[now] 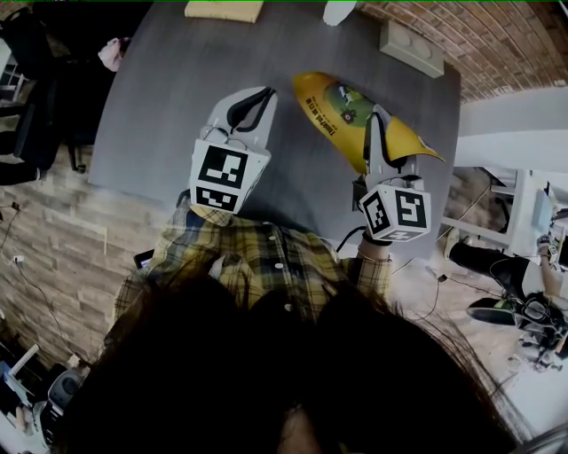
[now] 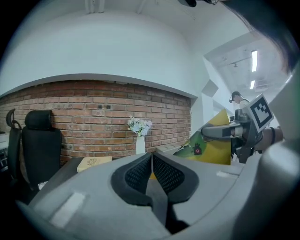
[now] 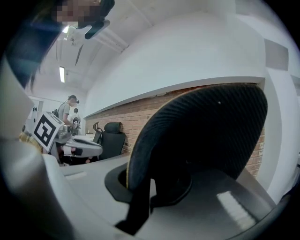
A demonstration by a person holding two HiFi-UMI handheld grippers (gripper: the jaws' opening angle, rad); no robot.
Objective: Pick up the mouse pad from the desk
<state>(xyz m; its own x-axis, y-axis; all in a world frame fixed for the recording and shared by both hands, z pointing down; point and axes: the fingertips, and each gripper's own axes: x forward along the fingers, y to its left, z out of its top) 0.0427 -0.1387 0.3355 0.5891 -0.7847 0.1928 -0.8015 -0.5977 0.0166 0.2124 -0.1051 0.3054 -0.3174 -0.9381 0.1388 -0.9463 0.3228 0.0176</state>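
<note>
The mouse pad [image 1: 355,115] is yellow with a printed picture and a black underside. It is bent and lifted above the grey desk [image 1: 169,106], with my right gripper [image 1: 377,120] shut on its near edge. In the right gripper view its black underside [image 3: 201,136] fills the space over the jaws. My left gripper [image 1: 264,96] is shut with nothing in it, just left of the pad's far tip. In the left gripper view its pads [image 2: 164,174] meet, and the pad [image 2: 213,146] hangs to the right in the right gripper [image 2: 224,131].
A tan book [image 1: 224,11], a white vase [image 1: 339,11] and a grey box [image 1: 411,46] stand along the desk's far edge by a brick wall. A black chair [image 2: 41,140] is at the desk's left. A person [image 2: 238,101] stands in the background.
</note>
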